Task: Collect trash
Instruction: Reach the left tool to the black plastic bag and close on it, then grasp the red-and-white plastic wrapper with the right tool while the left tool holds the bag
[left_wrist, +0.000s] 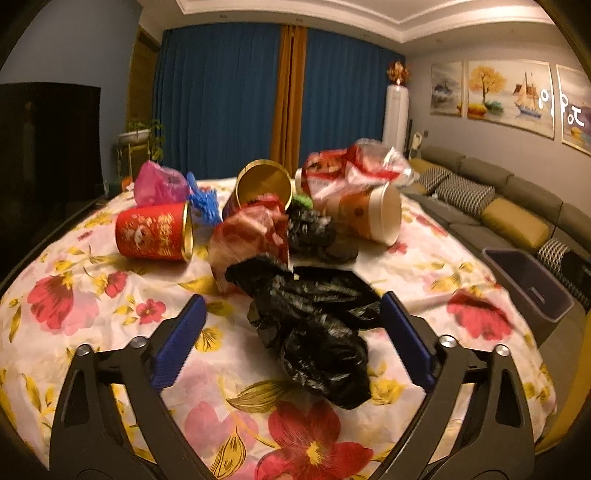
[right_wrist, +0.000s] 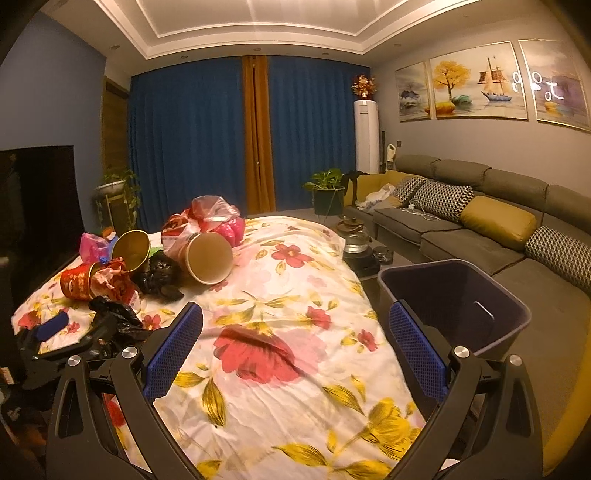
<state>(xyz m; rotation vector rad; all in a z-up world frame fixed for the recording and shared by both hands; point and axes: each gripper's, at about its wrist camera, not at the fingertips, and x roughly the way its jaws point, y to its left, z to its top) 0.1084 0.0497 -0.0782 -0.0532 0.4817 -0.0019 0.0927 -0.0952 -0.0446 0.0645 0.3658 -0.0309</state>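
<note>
A crumpled black plastic bag (left_wrist: 314, 325) (right_wrist: 114, 314) lies on the flowered cloth of the table (left_wrist: 92, 295) (right_wrist: 295, 387). My left gripper (left_wrist: 291, 299) (right_wrist: 74, 332) is open around it; the right pad is close to the bag's edge and the left pad is well apart from it. Behind the bag lies a heap of trash: a red can (left_wrist: 155, 232) on its side, a gold-lined can (left_wrist: 264, 184), a red and white wrapper (left_wrist: 251, 232), another black bag (left_wrist: 314, 229), a paper cup (left_wrist: 369, 218) (right_wrist: 208, 258). My right gripper (right_wrist: 294, 306) stands open over bare cloth with nothing in it.
A dark bin (left_wrist: 528, 284) (right_wrist: 454, 299) stands open off the table's right edge. Beyond it are a grey sofa (right_wrist: 480, 221) with cushions and a kettle (right_wrist: 354, 236) on a low tray. A pink bag (left_wrist: 159, 184) and blue scraps (left_wrist: 205, 201) lie at the far left.
</note>
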